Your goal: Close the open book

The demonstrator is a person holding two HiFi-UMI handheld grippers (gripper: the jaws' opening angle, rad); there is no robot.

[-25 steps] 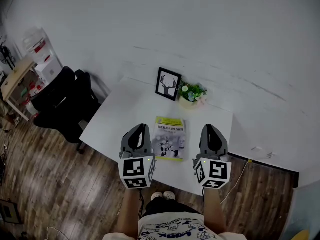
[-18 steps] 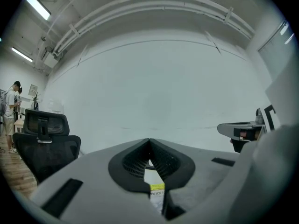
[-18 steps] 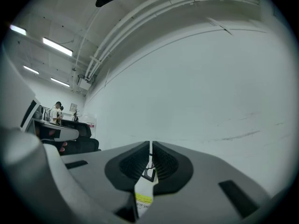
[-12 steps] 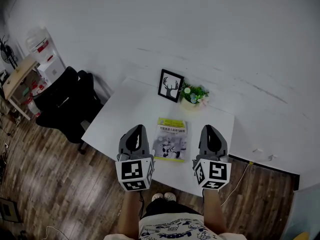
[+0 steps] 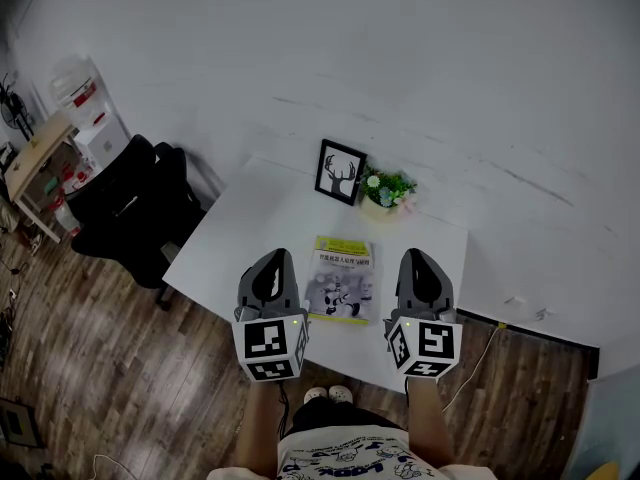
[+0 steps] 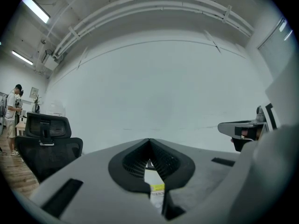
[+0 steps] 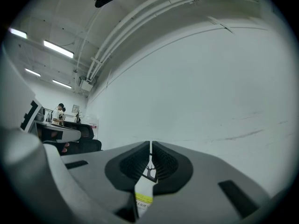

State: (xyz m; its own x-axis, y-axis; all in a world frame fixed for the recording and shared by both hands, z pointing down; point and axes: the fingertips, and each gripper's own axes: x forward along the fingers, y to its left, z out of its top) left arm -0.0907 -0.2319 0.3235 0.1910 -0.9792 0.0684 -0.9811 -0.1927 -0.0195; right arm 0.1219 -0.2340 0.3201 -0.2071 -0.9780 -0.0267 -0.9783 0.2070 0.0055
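White counter (image 5: 262,220) is carrying a shut book (image 5: 340,280), lying between the left hand-held gripper (image 5: 280,257) and the right hand-held gripper (image 5: 413,257), both pinching closed, holding nothing.

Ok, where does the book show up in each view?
Head view: the book lies closed on the table, lower middle, between the left gripper and the right gripper.
Left gripper view: a yellow-edged sliver, bottom centre, seen below the shut jaws.
Right gripper view: likewise a sliver, bottom centre.
Shared landmark: the black chair, left in every view.
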